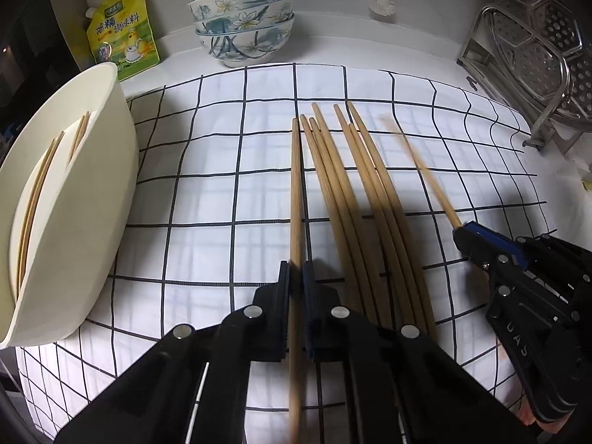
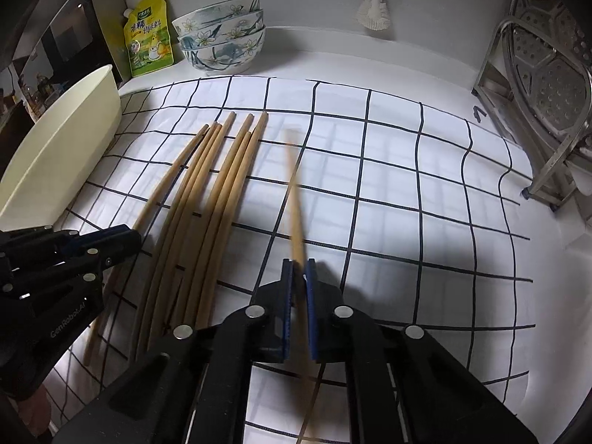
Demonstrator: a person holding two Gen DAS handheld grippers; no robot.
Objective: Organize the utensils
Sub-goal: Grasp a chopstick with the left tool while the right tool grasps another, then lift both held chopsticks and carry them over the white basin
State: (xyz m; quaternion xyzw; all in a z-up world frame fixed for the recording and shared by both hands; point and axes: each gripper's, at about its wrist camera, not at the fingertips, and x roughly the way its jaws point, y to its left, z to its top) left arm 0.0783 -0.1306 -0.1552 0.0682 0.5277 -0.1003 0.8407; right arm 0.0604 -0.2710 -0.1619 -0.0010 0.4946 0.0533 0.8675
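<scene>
Chopsticks (image 1: 355, 199) laid side by side on checked cloth (image 1: 222, 192); tub (image 1: 74, 222) at left holding more; stacked bowls (image 1: 242, 22) behind; rack (image 1: 536, 66) at right.

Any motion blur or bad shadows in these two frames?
Left wrist view: the chopstick in the right tool is smeared; the one in the left tool is sharp. Right wrist view: the same held chopstick is blurred, and a dark tool shadow falls on the checked cloth.

Right gripper (image 2: 299, 277) jaws clamped on blurred chopstick (image 2: 295, 203), loose chopsticks (image 2: 207, 199) on checked cloth (image 2: 407, 203) to its L.
</scene>
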